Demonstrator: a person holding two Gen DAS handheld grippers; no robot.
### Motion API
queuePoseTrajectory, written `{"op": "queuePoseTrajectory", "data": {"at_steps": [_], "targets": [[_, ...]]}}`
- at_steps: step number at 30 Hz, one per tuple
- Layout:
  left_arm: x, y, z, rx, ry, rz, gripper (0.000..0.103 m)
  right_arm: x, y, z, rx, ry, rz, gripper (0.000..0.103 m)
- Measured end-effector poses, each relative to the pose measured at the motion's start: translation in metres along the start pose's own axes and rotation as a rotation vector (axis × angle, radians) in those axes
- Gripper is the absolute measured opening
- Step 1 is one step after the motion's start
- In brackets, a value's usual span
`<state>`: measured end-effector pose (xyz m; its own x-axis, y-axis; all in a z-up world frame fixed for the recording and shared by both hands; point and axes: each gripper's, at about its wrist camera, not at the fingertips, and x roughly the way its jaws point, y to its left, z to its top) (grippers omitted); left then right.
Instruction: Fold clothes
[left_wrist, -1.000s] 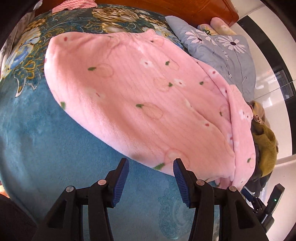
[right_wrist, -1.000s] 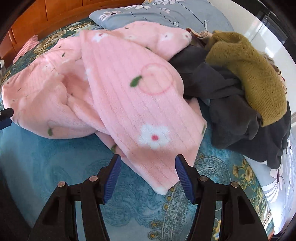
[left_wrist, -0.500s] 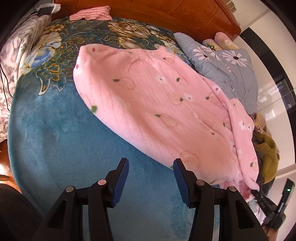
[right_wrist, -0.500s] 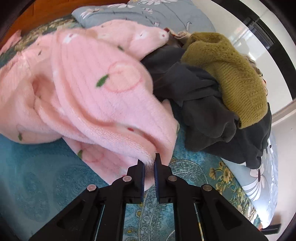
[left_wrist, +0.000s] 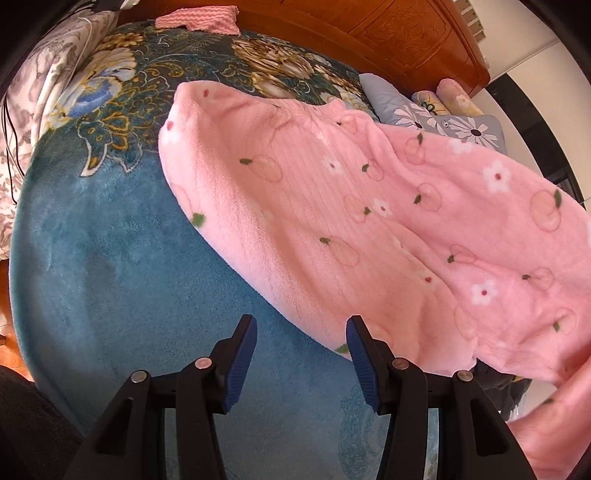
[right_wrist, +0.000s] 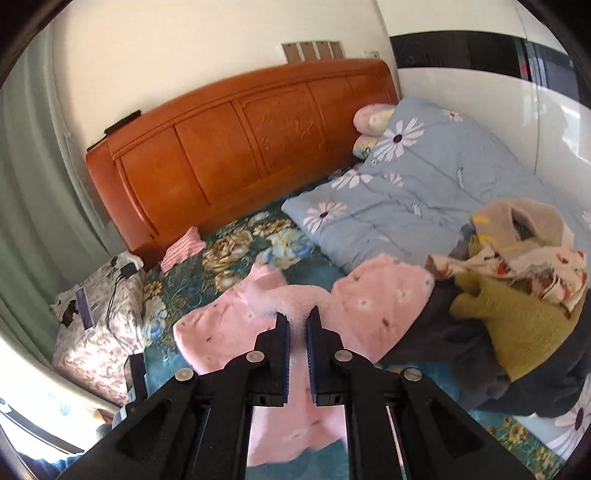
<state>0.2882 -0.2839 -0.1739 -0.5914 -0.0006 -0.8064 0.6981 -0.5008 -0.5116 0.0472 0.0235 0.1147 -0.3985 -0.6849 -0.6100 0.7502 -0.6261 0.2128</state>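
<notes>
A pink fleece garment (left_wrist: 332, 206) with peach and flower prints lies spread on the teal bed blanket (left_wrist: 110, 288). My left gripper (left_wrist: 301, 354) is open and empty, just short of the garment's near edge. My right gripper (right_wrist: 297, 325) is shut on an edge of the same pink garment (right_wrist: 384, 302) and holds it lifted above the bed, with cloth hanging below the fingers.
A pile of clothes, olive knit (right_wrist: 517, 325) on dark grey (right_wrist: 461, 350), lies to the right. A blue daisy quilt (right_wrist: 406, 192) and wooden headboard (right_wrist: 240, 147) are behind. A small pink striped cloth (right_wrist: 183, 249) and a grey floral pillow (right_wrist: 99, 325) lie at the left.
My right gripper closed on the pink garment's edge and lifted it up, tilting the view toward the headboard. The left gripper drew back a little and stayed open.
</notes>
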Motion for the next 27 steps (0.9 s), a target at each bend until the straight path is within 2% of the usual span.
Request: {"op": "queuePoseTrajectory", "data": {"at_steps": [1, 3, 5, 8, 9, 12, 14, 15, 16, 18, 19, 20, 23, 27], "targets": [[0.001, 0.000, 0.000, 0.000, 0.000, -0.003, 0.054, 0.005, -0.014, 0.009, -0.005, -0.009, -0.067, 0.008], [0.001, 0.000, 0.001, 0.001, -0.002, -0.004, 0.054, 0.029, -0.048, 0.018, -0.008, 0.027, -0.227, 0.008], [0.003, 0.002, 0.001, -0.009, 0.004, -0.003, 0.054, 0.062, -0.090, 0.011, -0.008, 0.085, -0.380, 0.008], [0.005, 0.007, 0.001, -0.029, 0.016, 0.004, 0.054, 0.103, -0.162, -0.012, 0.105, 0.206, -0.558, 0.008], [0.005, 0.008, 0.001, -0.033, 0.016, 0.005, 0.054, 0.114, -0.184, -0.021, 0.148, 0.240, -0.610, 0.008], [0.006, 0.011, 0.002, -0.041, 0.017, 0.007, 0.055, 0.113, -0.220, -0.043, 0.239, 0.242, -0.704, 0.009], [0.010, 0.010, 0.001, -0.040, 0.030, 0.007, 0.055, 0.099, -0.233, -0.054, 0.287, 0.233, -0.733, 0.012], [0.012, 0.009, 0.001, -0.036, 0.037, 0.006, 0.055, 0.091, -0.232, -0.058, 0.303, 0.233, -0.726, 0.012], [0.013, 0.007, 0.001, -0.028, 0.042, 0.008, 0.055, 0.087, -0.224, -0.063, 0.291, 0.233, -0.680, 0.013], [0.014, 0.003, 0.000, -0.010, 0.045, 0.007, 0.055, 0.078, -0.207, -0.073, 0.267, 0.234, -0.590, 0.027], [0.015, 0.002, 0.000, -0.003, 0.048, 0.007, 0.055, 0.080, -0.192, -0.082, 0.238, 0.249, -0.555, 0.043], [0.015, 0.001, 0.000, 0.001, 0.053, 0.008, 0.055, 0.087, -0.180, -0.092, 0.204, 0.273, -0.510, 0.052], [0.015, 0.001, -0.002, 0.004, 0.058, 0.014, 0.055, 0.118, -0.141, -0.132, 0.139, 0.380, -0.395, 0.054], [0.011, 0.005, -0.002, -0.009, 0.040, 0.026, 0.055, 0.177, -0.100, -0.158, 0.188, 0.443, -0.250, 0.054]]}}
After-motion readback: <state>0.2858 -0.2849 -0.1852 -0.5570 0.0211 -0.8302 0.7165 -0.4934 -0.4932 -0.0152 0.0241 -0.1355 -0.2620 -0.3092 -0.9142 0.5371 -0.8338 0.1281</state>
